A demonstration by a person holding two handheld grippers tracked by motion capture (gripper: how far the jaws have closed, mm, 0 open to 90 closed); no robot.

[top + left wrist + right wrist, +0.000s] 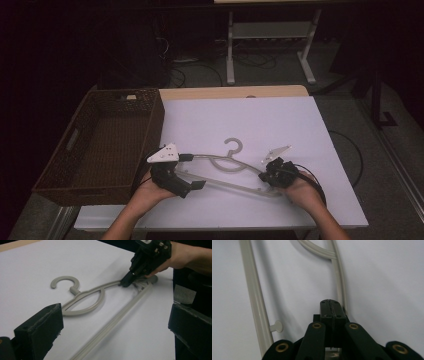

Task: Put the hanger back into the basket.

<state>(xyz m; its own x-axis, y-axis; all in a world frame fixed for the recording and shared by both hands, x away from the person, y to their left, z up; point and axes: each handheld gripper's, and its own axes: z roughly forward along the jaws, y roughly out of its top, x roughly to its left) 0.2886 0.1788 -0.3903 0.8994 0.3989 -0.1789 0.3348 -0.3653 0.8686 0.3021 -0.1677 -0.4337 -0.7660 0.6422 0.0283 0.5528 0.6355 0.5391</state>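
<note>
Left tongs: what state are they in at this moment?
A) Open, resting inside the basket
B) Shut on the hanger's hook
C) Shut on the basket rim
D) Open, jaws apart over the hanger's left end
D: in the left gripper view the jaws stand wide apart with the hanger lying between them on the table, while the left tongs sit beside the basket, not in it.
</note>
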